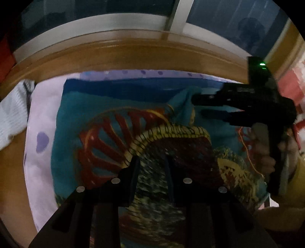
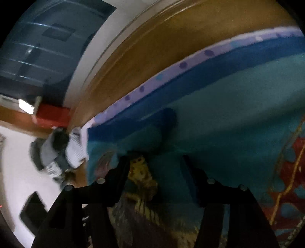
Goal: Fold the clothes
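Printed cloth [image 1: 118, 122] on wooden table [image 1: 133, 55], window [image 1: 219, 15] beyond.

I'm in a home: a wooden table [image 1: 133, 55] beside a dark window [image 1: 228, 13], clothes spread on it, a white knit garment [image 1: 13, 114], and a lilac heart-print cloth [image 1: 42, 118].

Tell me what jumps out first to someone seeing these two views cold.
The bright teal cloth with the red and yellow fish print fills the middle of both views, spread over a pale lilac sheet with purple hearts on a wooden surface. In the left wrist view the right gripper reaches in from the right over the cloth's raised far corner, a green light glowing on top.
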Available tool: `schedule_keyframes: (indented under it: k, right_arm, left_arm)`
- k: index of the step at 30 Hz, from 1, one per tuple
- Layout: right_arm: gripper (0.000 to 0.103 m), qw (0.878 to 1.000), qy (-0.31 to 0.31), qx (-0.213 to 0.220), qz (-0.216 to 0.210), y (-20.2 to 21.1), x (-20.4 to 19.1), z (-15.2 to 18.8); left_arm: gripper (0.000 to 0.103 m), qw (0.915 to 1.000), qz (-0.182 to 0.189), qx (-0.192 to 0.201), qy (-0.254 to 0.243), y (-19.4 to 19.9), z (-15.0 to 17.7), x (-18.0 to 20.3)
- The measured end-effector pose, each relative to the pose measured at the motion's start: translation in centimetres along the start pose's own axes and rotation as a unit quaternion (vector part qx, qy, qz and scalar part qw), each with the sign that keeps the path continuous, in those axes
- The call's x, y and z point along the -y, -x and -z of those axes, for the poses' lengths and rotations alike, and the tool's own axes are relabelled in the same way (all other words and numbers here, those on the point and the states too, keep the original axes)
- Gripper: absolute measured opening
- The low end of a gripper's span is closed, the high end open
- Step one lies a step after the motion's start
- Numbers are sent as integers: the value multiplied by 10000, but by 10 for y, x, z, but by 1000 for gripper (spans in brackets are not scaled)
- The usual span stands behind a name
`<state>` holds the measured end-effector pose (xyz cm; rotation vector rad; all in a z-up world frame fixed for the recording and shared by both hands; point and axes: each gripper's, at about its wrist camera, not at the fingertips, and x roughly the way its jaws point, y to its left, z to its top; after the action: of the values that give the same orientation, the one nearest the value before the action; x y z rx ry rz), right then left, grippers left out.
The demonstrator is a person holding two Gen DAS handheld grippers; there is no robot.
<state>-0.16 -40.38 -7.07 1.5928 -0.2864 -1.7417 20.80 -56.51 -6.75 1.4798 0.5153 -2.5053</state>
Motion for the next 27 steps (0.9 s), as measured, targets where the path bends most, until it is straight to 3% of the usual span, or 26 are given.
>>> schedule_keyframes:
  k: [5, 8, 13, 16, 21, 24, 27]
  right_arm:
    - [59, 9994, -138, 319, -30, 0, -21, 6]
    - [64, 9978, 102, 490, 434, -1, -34, 7]
    - [63, 9928, 528, 383, 1002, -25, -45, -4]
    - [5, 9859, 908, 490, 1314, -34, -56, -1]
    - [5, 9775, 1901, 797, 452, -25, -125, 36]
    - [6, 9664, 2521, 444, -235, -43, -169, 65]
    - [13, 9548, 2908, -158, -590, -79, -200, 95]
  left_arm:
    - [26, 9997, 247, 0, -54, 5, 0, -31]
    - [26, 9995, 304, -41, -33, 4, 3, -43]
    - [26, 9992, 382, -44, 133, 1, 8, -58]
    - [26, 9991, 384, 40, 184, 7, 11, -63]
    - [26, 9988, 138, 354, 300, 33, 12, -81]
    - [26, 9982, -68, 505, 326, 48, 11, -93]
    - [26, 9968, -274, 656, 353, 63, 10, -104]
